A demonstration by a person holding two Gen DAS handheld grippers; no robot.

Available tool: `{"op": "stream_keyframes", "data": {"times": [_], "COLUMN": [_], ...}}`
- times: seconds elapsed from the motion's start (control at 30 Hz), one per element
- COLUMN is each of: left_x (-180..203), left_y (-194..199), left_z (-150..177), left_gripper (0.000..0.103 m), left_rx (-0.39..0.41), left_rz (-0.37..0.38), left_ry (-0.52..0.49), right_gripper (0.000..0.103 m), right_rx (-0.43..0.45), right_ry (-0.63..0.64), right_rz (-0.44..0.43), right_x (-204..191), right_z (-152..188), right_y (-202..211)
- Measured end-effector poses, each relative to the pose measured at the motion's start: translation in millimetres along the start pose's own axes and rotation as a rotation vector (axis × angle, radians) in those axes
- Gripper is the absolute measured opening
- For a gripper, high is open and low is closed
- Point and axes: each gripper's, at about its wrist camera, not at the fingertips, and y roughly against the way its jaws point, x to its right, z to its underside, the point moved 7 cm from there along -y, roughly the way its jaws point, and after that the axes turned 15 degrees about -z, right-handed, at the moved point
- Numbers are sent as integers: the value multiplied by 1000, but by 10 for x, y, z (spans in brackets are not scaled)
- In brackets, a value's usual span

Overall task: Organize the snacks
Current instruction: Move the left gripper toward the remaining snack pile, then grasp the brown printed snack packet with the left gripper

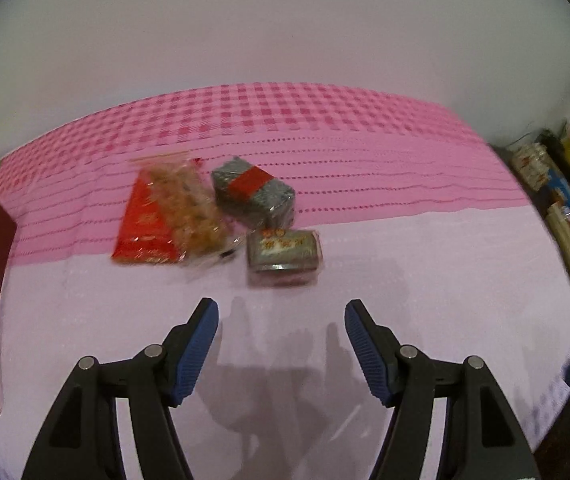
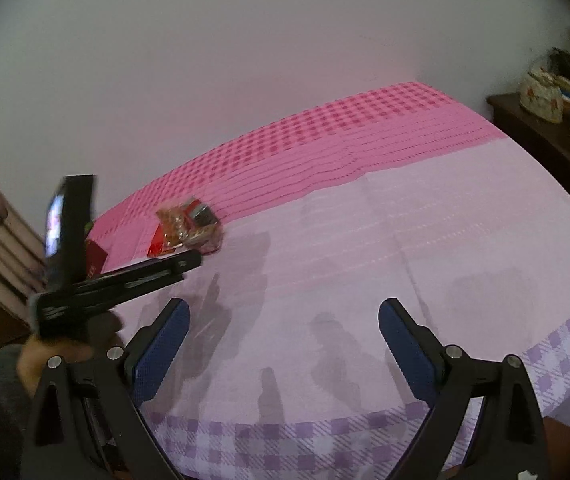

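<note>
While both grippers hang over the counter, left gripper fingers are spread, empty; right gripper same. Snacks sit at left's 12 o'clock: red-clear bag, grey pack with red label, small pack nearest, bunched together.

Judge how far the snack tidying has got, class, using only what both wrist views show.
Done: nothing looks sorted yet. The red snack bag, the grey packet with the red label and the small silver packet lie bunched together on the pink cloth. In hand: nothing; the left tongs and right tongs are open and empty. Left: picking up and placing every snack.
</note>
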Motion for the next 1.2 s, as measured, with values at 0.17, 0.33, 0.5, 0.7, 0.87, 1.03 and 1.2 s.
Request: {"op": "stream_keyframes", "data": {"times": [0.17, 0.33, 0.5, 0.7, 0.87, 1.03, 1.2], "left_x": [137, 157, 172, 244, 31, -297, -763], "left_y": [-175, -353, -364, -23, 262, 529, 728], "left_z": [-96, -180, -228, -148, -77, -85, -162], "left_gripper": [67, 67, 44, 44, 44, 44, 44], "left_rx": [-5, -8, -25, 11, 34, 92, 135], "left_rz": [10, -56, -50, 25, 16, -45, -114], "left_ry": [3, -4, -10, -67, -35, -9, 37], "right_gripper": [94, 94, 94, 94, 94, 94, 94], "right_rx": [3, 9, 3, -1, -20, -50, -68], "right_ry": [0, 10, -2, 10, 20, 37, 57], "right_rz": [-34, -56, -53, -47, -35, -24, -15], "right_x": [-77, -158, -122, -144, -136, -160, -183], "right_z": [-2, -6, 7, 34, 92, 157, 199], "right_y": [14, 13, -8, -30, -92, -168, -201]}}
